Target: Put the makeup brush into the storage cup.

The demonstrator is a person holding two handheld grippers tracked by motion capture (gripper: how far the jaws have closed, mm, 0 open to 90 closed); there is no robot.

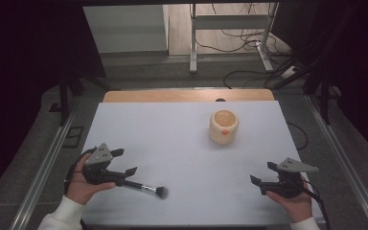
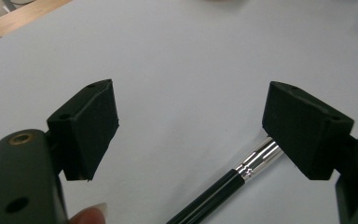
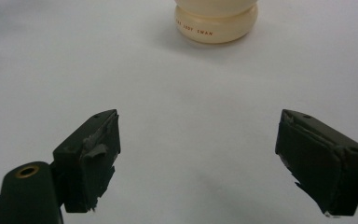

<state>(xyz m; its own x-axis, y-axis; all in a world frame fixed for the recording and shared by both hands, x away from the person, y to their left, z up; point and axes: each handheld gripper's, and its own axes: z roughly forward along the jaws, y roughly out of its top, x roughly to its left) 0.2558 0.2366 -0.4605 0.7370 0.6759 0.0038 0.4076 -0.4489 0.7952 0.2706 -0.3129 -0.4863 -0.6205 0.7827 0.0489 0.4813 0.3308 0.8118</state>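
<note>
Looking down from the high view on a white table top (image 1: 182, 139) with a wooden strip along its far edge. Lying near the front left corner: a slim makeup brush with a glossy black handle, silver ferrule and dark bristle head (image 1: 146, 187), flat on the surface, bristles pointing toward the middle. Hovering just beside its handle end: the left gripper (image 1: 127, 163), held in a hand, jaws standing wide apart and gripping nothing. Resting near the front right corner: the right gripper (image 1: 262, 173), likewise gaping and empty. Standing upright toward the far right part of the table: a squat cream ceramic cup with an orange mark (image 1: 224, 126), well apart from both tools.

Seen closer in the left gripper view: the brush (image 2: 233, 182) running beneath the right-hand jaw, ferrule partly hidden behind it, not pressed by either pad; a fingertip peeking in at the bottom edge.

Adding from the right gripper view: small red lettering around the cup's (image 3: 216, 23) bulging base, and worn, peeling tape on both pads (image 3: 98, 154).
</note>
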